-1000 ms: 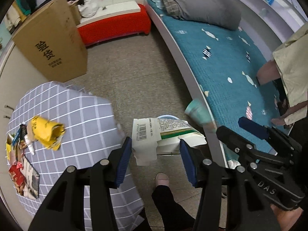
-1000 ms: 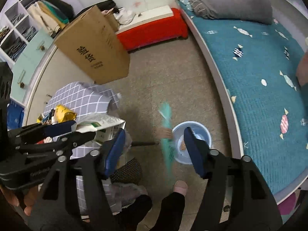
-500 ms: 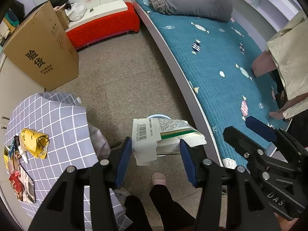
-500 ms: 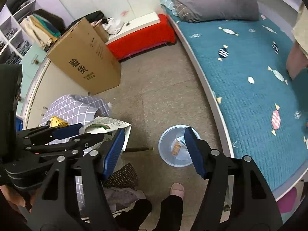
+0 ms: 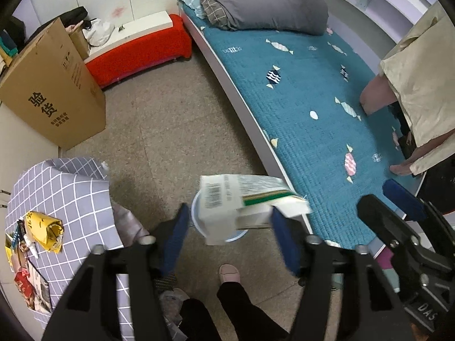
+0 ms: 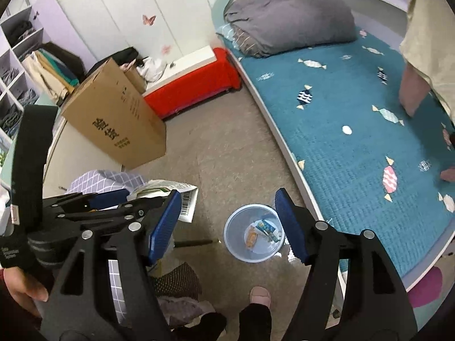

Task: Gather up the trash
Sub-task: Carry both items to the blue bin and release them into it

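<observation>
As before, carton [image 5: 244, 201] unclamped now

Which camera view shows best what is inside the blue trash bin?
The right wrist view: the blue trash bin stands open on the floor, wrappers visible inside. In the left wrist view the white carton hides almost all of it; only its rim shows.

The bin [image 6: 254, 233] is set on the floor [image 6: 224, 153] just beside the bed [image 6: 355, 130], with wrappers [image 6: 260, 231] lying in it. The table [image 5: 62, 199] is placed left of the bin, and the cardboard box [image 6: 113, 119] is stood behind it.
</observation>
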Demonstrator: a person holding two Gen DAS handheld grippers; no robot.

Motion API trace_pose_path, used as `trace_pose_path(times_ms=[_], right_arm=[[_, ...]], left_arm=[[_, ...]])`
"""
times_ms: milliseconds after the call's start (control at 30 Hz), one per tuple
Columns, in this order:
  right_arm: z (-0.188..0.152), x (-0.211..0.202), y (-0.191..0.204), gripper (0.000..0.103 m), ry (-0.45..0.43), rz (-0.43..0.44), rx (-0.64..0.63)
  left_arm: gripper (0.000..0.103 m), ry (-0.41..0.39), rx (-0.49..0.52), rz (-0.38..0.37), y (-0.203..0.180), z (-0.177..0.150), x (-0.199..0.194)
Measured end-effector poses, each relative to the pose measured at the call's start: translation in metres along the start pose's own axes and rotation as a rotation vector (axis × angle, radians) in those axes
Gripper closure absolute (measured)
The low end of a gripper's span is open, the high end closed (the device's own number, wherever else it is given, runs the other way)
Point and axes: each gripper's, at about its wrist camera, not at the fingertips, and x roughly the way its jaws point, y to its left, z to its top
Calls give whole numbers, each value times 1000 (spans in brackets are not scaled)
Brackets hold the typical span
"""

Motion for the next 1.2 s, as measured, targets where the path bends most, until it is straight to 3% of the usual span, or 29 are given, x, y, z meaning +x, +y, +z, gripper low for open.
trace_pose_path(times_ms=[267, 533, 933, 1200], right_arm=[[-1, -4, -7, 35, 1, -7, 37], [-1, 8, 10, 33, 42, 46, 13], [6, 45, -11, 33, 137, 69, 57], [14, 60, -22, 29, 164, 135, 91]], left_arm=[[29, 10, -15, 0, 3, -2, 1], [29, -8, -2, 16, 4, -6, -5], [29, 23, -49, -70, 16, 1, 10], [30, 27, -38, -136, 19, 12, 21]])
